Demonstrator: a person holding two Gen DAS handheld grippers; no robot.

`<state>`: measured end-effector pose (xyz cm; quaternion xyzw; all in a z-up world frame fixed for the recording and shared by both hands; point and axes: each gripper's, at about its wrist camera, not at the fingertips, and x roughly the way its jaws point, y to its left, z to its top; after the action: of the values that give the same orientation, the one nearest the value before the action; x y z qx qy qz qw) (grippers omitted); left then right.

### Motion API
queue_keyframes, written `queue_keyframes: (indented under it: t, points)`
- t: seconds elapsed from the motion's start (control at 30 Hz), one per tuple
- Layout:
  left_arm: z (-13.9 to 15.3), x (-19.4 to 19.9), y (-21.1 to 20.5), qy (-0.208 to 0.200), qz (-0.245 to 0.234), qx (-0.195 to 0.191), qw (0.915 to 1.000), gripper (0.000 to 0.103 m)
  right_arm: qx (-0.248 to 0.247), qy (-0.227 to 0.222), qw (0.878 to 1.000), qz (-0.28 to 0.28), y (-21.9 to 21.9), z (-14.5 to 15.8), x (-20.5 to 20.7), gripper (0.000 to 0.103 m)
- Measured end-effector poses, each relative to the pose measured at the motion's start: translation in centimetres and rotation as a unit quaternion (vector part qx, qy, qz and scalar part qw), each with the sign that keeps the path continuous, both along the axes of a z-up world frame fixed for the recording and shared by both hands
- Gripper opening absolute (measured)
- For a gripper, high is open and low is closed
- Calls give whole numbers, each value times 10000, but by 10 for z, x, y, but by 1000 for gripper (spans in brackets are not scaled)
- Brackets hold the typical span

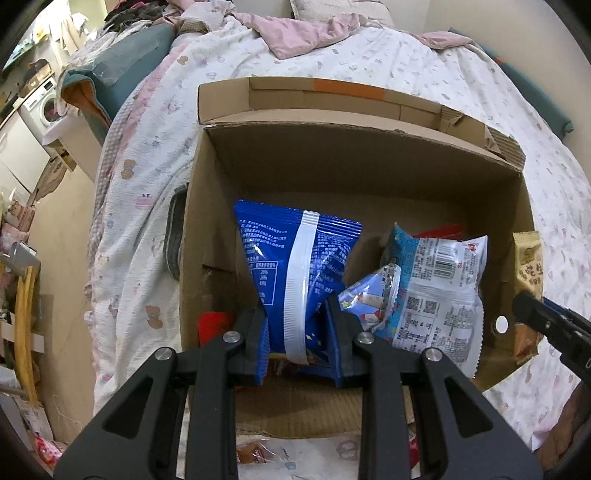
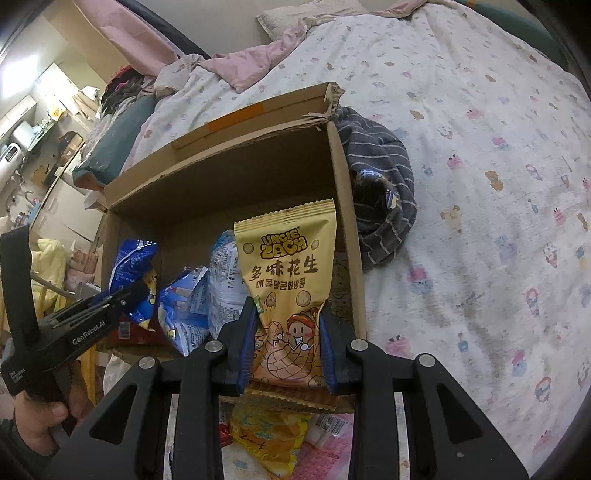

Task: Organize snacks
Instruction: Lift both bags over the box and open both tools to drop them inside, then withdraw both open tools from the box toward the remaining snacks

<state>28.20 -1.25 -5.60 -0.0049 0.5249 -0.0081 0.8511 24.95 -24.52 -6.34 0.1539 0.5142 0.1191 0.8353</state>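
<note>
An open cardboard box [image 1: 332, 166] stands on the bed; it also shows in the right wrist view [image 2: 229, 173]. My left gripper [image 1: 297, 325] is shut on a blue snack bag [image 1: 291, 258] and holds it upright inside the box at its left. My right gripper [image 2: 288, 332] is shut on a yellow peanut bag [image 2: 288, 266] and holds it over the box's right side by the wall. A white-and-blue bag [image 1: 436, 295] and a small light-blue packet [image 1: 373, 299] lie in the box. The right gripper and peanut bag [image 1: 528, 266] show at the left view's right edge.
Loose snack packets lie on the bed in front of the box [image 2: 273, 432]. A striped grey cloth [image 2: 384, 184] lies against the box's right wall. Pink blanket [image 1: 295, 33] and pillows lie behind. A cluttered floor drops off to the left [image 1: 55, 240].
</note>
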Motion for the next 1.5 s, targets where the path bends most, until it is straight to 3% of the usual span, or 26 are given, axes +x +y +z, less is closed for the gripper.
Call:
queue_keyframes:
  t: [0.4, 0.47, 0.57, 0.73, 0.9, 0.97, 1.5]
  points:
    - [7, 3, -4, -90, -144, -14, 9999, 25, 10, 27, 10000, 43, -1, 0, 0, 32]
    - [8, 3, -3, -122, -86, 29, 9999, 47, 16, 33, 10000, 53, -1, 0, 0, 34]
    - [10, 1, -1, -193, -69, -23, 9998, 69, 61, 66, 9999, 71, 1, -1, 0, 35]
    - [12, 0, -3, -214, -110, -23, 9997, 70, 55, -9, 9999, 114, 3, 2, -1, 35]
    - [14, -1, 0, -245, -50, -39, 9997, 70, 156, -26, 9999, -4, -1, 3, -1, 57]
    - [14, -1, 1, -244, -37, -63, 9997, 70, 211, -86, 9997, -35, -2, 6, -1, 71]
    - [30, -19, -1, -409, -107, -1, 9991, 70, 286, -317, 9991, 73, 2, 19, -6, 72]
